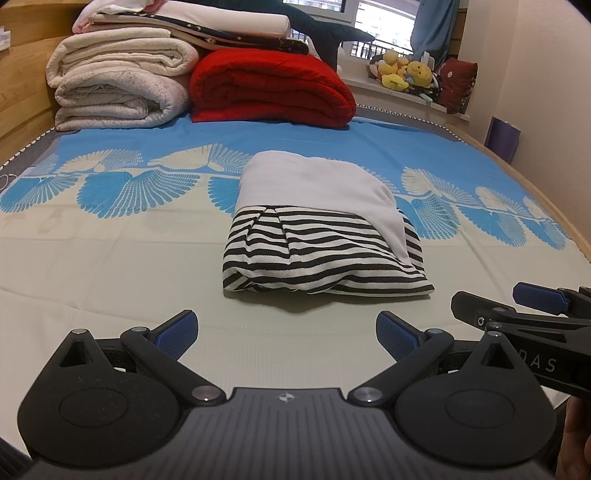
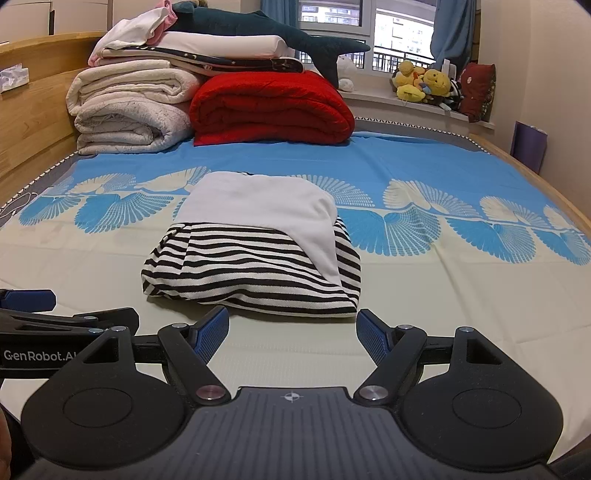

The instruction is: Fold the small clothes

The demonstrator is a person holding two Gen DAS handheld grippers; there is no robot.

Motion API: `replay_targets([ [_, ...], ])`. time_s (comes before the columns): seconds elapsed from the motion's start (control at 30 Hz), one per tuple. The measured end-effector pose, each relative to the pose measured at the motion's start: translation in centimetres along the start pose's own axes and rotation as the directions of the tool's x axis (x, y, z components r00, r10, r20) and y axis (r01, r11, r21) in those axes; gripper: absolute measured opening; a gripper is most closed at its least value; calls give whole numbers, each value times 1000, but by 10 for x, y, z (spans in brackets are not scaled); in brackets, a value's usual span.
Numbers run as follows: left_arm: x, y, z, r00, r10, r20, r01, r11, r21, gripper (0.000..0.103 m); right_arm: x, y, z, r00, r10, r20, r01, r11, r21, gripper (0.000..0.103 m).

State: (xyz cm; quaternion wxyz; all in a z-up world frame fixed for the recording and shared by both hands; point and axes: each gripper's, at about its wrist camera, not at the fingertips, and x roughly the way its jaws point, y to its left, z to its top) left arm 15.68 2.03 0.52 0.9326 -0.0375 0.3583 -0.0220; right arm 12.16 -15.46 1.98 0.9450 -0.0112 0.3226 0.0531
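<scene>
A small garment, black-and-white striped with a plain white part on top [image 1: 321,236] [image 2: 255,247], lies folded into a compact bundle on the bed sheet [image 1: 110,266] [image 2: 443,295]. My left gripper [image 1: 287,334] is open, its blue pads empty, a short way in front of the bundle's near edge. My right gripper [image 2: 292,332] is also open and empty, just short of the same edge. In the left wrist view the right gripper [image 1: 517,310] shows at the right side; in the right wrist view the left gripper [image 2: 55,314] shows at the left.
At the head of the bed lie folded cream quilts [image 1: 118,85] [image 2: 129,107], a red quilt [image 1: 269,88] [image 2: 269,107] and a dark plush shark [image 2: 266,29]. Plush toys [image 1: 406,74] [image 2: 424,83] sit on the window sill. The wooden bed frame [image 2: 33,110] runs along the left.
</scene>
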Motion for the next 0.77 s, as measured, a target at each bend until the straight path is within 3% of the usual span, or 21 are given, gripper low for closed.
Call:
replay_targets([
  [0.77,-2,-1,0,1000,-7,11,7,1000,14,102,0,-1,0,1000,0,0,0,1000,-1,77],
])
